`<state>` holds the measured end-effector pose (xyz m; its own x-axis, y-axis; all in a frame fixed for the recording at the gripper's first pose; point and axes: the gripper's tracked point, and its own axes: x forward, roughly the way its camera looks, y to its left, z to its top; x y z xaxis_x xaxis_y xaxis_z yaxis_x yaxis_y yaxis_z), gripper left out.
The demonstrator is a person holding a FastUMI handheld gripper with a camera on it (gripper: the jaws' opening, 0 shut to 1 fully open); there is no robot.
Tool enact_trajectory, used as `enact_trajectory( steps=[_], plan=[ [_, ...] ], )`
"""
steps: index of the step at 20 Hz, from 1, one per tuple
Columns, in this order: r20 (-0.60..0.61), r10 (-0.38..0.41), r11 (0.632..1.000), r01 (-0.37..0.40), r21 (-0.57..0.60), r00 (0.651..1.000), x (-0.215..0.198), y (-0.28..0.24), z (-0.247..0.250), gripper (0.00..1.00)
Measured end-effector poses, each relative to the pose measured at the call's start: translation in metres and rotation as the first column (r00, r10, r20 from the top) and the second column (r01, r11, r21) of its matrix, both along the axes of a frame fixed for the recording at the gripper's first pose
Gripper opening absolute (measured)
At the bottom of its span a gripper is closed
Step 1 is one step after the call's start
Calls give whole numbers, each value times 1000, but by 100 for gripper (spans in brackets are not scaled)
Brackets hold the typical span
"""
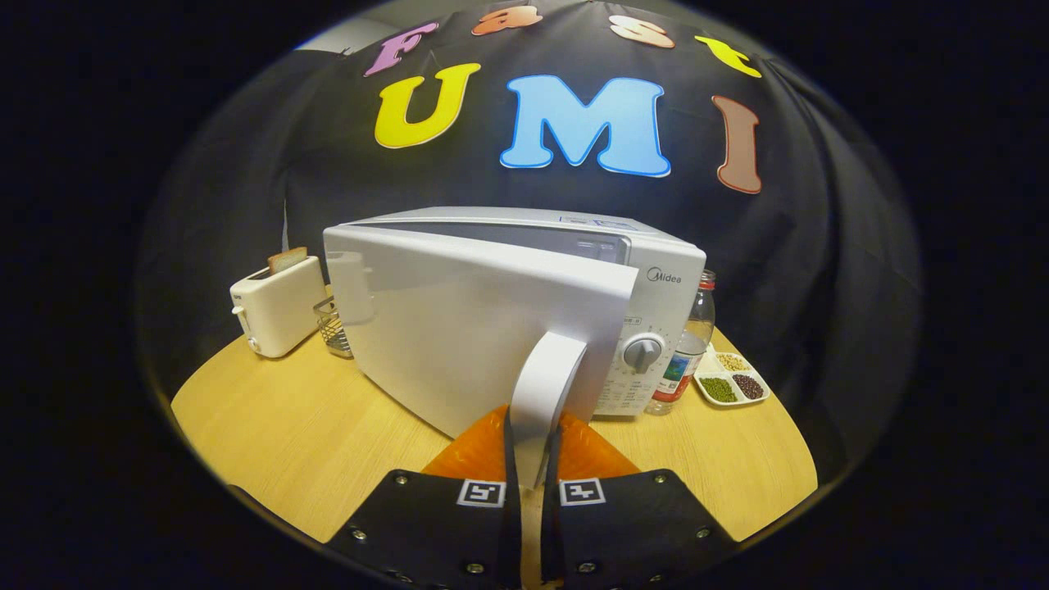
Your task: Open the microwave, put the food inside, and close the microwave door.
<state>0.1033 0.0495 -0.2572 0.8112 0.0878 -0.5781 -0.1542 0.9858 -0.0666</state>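
Microwave (656,287) sits mid-table, white body, dial (642,352) on the control panel at its right end; door (459,328) swung part-way out from a hinge on the left side, its free edge coming toward the camera, with a dark gap visible along the top between door and cavity. Door handle (547,381), a white vertical bar, stands on the door's free edge directly ahead of the fingers. Gripper (531,459) clenched on the door handle: both fingers pressed against the bar's lower end, one each side, very little gap left between them. Interior of the oven not readable from this angle. Left of the door, open tabletop runs out to the rounded table edge; the door's swing arc on that side is unobstructed near the front, while farther back a small wire basket (332,326) sits just beside the hinge corner and a white toaster (279,305) with a slice of bread (287,259) standing in its slot is just beyond that. Right of the microwave: clear plastic bottle (695,344), red cap, touching or nearly touching the side wall; then a white divided dish (731,378) of beans in several compartments near the table's right edge. Surface is a light wood table (270,434), round-edged. Black cloth wall (819,246) hangs behind everything
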Motion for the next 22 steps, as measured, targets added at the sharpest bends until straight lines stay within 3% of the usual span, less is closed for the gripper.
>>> enact_trajectory(
  steps=[8, 18, 22],
  plan=[
    [-24, 44, 998, -43, 37, 999, -56, 49, 8, 10],
    [-27, 125, 992, -124, 29, 992, -103, 112, 13, 19],
    [-30, 163, 985, -161, 57, 986, -122, 143, 20, 36]
  ],
)
